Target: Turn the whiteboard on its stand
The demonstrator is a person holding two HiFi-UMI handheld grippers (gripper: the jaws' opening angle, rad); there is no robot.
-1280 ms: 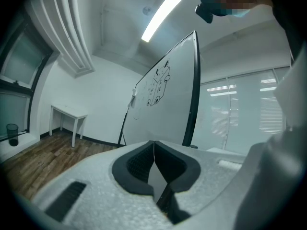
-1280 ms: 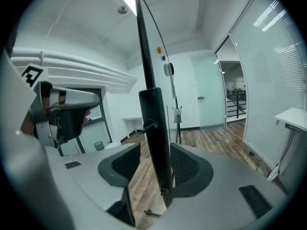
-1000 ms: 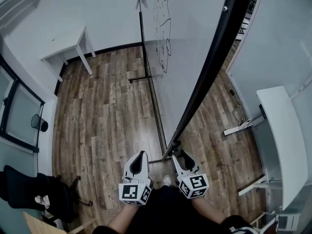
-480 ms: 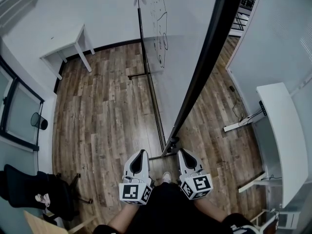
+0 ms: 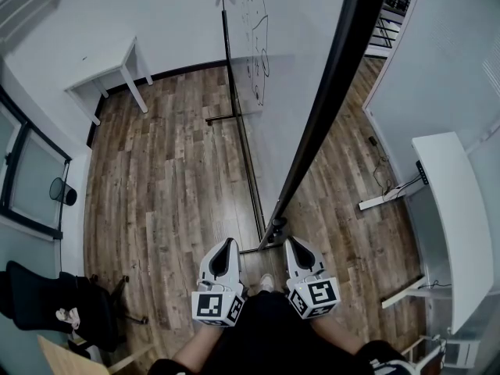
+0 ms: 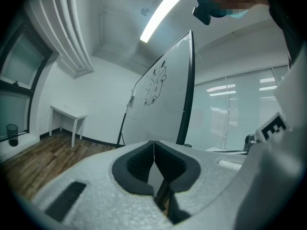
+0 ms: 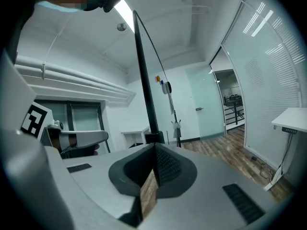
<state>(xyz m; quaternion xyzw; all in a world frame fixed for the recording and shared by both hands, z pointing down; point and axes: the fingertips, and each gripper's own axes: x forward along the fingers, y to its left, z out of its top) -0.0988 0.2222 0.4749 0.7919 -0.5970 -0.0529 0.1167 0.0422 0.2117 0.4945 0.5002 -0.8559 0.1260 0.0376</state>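
Having just closed, right tool [image 5: 291, 244] sat with jaws together, nothing between. Left tool [image 5: 227, 245] likewise pinched together, empty. Whiteboard [image 5: 301, 61] stood upright on wood floor [image 5: 172, 186], black edge just ahead, between both tools.

My head camera looks steeply down from above the whiteboard [image 5: 289, 100], with the left gripper [image 5: 227, 244] and right gripper [image 5: 291, 242] low in frame near me. Each gripper camera sits close behind its own jaws, facing roughly level: the left one at the board's drawn face [image 6: 163, 99], the right one along its black edge [image 7: 145, 80]. All three views share the board
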